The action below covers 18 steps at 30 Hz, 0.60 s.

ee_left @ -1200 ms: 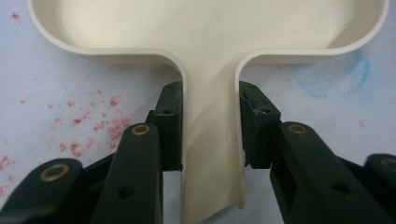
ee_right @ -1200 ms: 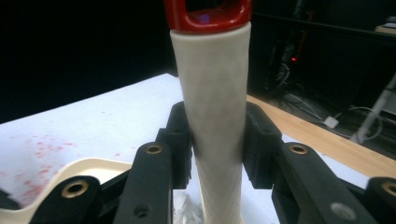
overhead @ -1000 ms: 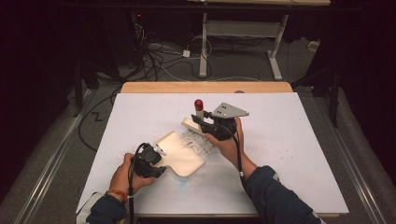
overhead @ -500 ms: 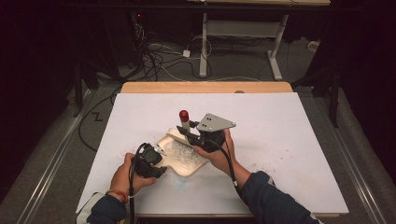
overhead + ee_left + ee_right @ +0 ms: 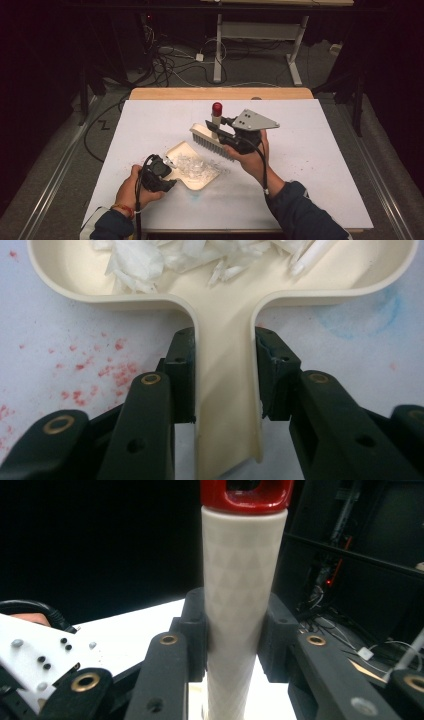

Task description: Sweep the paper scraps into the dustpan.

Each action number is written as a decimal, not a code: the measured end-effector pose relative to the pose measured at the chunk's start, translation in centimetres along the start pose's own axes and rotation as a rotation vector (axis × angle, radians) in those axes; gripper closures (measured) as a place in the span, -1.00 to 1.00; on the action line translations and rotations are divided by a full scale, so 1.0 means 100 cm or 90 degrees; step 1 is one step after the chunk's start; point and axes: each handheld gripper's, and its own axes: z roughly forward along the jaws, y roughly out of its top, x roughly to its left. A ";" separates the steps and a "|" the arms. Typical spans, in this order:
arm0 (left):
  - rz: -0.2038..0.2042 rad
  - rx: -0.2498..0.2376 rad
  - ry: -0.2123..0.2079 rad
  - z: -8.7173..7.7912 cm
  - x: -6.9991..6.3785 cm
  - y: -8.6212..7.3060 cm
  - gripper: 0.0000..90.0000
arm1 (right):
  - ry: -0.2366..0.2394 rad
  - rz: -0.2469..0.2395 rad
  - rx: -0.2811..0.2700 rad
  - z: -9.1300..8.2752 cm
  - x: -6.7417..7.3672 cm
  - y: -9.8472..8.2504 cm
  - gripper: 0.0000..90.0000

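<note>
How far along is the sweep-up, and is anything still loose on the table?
Done: a pile of white scraps lies in the cream dustpan. In hand: the left gripper is shut on the dustpan's handle, the right gripper is shut on the brush, which is raised off the table. Left: a few scraps sit by the pan's open edge, plus faint specks at right.

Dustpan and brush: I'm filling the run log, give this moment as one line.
left hand-held gripper: shut on dustpan handle | right hand-held gripper: shut on brush handle | scraps: in dustpan
</note>
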 end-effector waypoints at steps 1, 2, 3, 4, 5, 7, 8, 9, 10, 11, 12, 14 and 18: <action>0.000 0.000 0.000 0.000 0.000 0.000 0.40 | -0.002 0.003 0.001 -0.006 -0.002 0.001 0.56; -0.002 0.002 0.001 0.000 0.000 -0.001 0.40 | -0.003 0.004 0.003 -0.013 -0.004 0.001 0.56; 0.000 0.005 0.003 0.000 -0.001 -0.001 0.40 | -0.003 0.007 0.006 -0.019 -0.006 0.000 0.56; 0.000 0.005 0.003 0.000 -0.001 -0.001 0.40 | -0.002 0.008 0.010 -0.025 -0.007 -0.002 0.56; 0.001 0.006 0.006 0.000 -0.001 -0.001 0.40 | -0.002 0.010 0.014 -0.032 -0.009 -0.004 0.56; 0.000 0.004 0.007 -0.001 -0.002 -0.002 0.40 | -0.003 0.012 0.020 -0.039 -0.010 -0.006 0.56; -0.001 0.005 0.007 0.000 -0.002 -0.002 0.40 | -0.004 0.014 0.030 -0.052 -0.012 -0.011 0.56; -0.001 0.005 0.007 0.000 -0.002 -0.002 0.40 | -0.004 0.014 0.030 -0.052 -0.012 -0.011 0.56; -0.003 0.007 0.006 0.000 -0.002 -0.003 0.40 | -0.001 0.016 0.043 -0.065 -0.012 -0.017 0.56; -0.003 0.008 0.006 0.001 -0.002 -0.003 0.40 | 0.002 0.015 0.051 -0.072 -0.012 -0.019 0.56; -0.003 0.008 0.006 0.001 -0.002 -0.003 0.40 | 0.002 0.015 0.051 -0.072 -0.012 -0.019 0.56; -0.006 0.007 0.006 0.001 -0.002 -0.003 0.40 | 0.005 0.016 0.059 -0.083 -0.011 -0.023 0.56; -0.007 0.007 0.006 0.002 -0.002 -0.003 0.40 | 0.015 0.016 0.086 -0.098 -0.007 -0.029 0.56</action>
